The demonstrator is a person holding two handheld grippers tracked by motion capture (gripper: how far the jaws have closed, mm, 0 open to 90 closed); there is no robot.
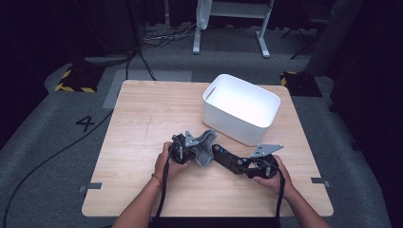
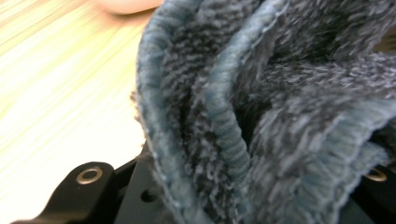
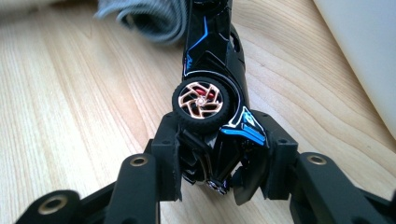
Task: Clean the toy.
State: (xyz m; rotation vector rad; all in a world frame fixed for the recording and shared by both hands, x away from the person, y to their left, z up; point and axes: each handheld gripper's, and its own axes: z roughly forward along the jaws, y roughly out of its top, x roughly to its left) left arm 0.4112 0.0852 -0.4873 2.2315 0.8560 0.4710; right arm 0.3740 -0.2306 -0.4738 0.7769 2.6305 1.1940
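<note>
A black toy car with blue trim and copper wheels lies on its side between my two grippers. My right gripper is shut on the car's rear end. A grey-blue fuzzy cloth is bunched at the car's front. My left gripper is shut on that cloth, whose folds cover its jaws in the left gripper view. The cloth touches the car's far end in the right gripper view.
A white plastic bin stands just behind the car, right of centre on the wooden table, and its wall is close on the right of my right gripper. Cables and a desk frame lie on the floor beyond.
</note>
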